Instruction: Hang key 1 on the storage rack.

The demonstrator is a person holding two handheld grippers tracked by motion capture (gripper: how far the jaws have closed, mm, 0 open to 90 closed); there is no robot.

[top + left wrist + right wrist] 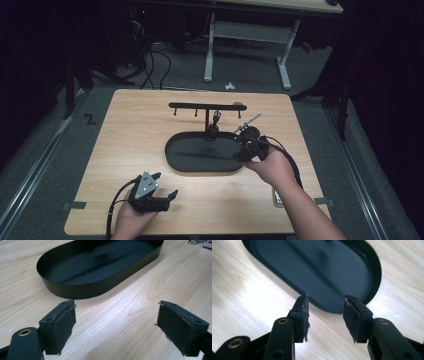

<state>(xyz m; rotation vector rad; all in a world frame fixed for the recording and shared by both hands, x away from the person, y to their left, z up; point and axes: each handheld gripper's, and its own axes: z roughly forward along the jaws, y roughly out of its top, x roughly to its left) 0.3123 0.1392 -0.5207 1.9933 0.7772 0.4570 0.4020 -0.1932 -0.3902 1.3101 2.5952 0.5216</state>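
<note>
Black oval tray (pixel 317 272), shallow upright rim, matte, empty

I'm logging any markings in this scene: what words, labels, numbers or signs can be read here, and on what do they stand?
"Z": a black mark on the grey floor left of the table, reading like that letter.
No other text: the black oval tray, the hook stand and both grippers carry no readable label.
</note>
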